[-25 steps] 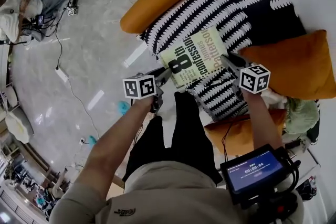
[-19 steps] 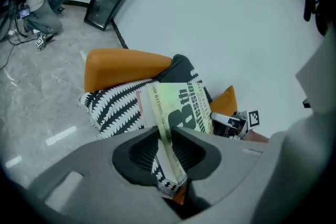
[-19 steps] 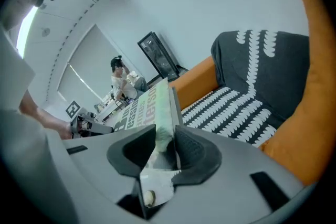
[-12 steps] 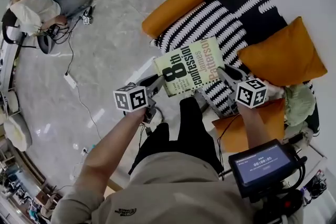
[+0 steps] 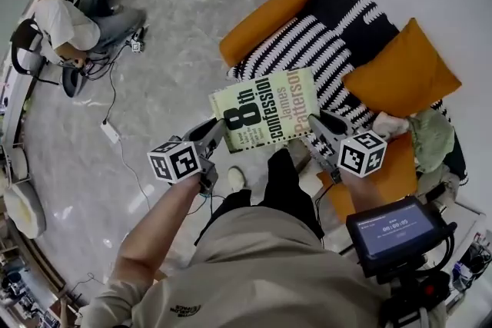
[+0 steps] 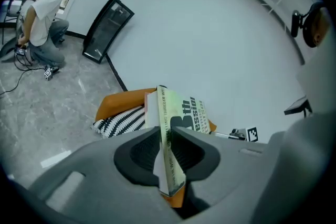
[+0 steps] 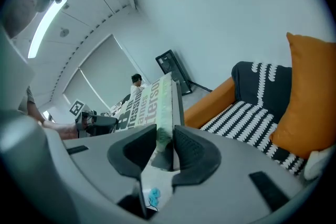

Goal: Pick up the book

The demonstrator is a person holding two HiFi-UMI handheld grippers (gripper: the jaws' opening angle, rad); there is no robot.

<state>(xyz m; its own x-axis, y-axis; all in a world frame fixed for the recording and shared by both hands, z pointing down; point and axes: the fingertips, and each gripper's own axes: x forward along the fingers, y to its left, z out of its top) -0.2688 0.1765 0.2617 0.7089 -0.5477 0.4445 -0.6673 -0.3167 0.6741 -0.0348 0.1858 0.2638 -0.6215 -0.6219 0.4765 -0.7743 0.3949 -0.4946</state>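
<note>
Holding step of the pick-up. The pale green paperback book with black lettering (image 5: pixel 265 110) is hanging in the air, cover up. It is sitting clear of the orange sofa with the black-and-white patterned cover (image 5: pixel 307 50), roughly over the front edge of the seat. The left gripper (image 5: pixel 217 128) is clamping the book's left end and the right gripper (image 5: pixel 321 123) its right end. In both gripper views the fingers are pressing on the book, with only its thickness between them, and both pairs are closing tighter.

Judgement: grasp and lift are looking complete, as the book is resting on nothing. The next move is calling for equal grip pressure, level hands and constant spacing, so the cover is not bowing or slipping.
</note>
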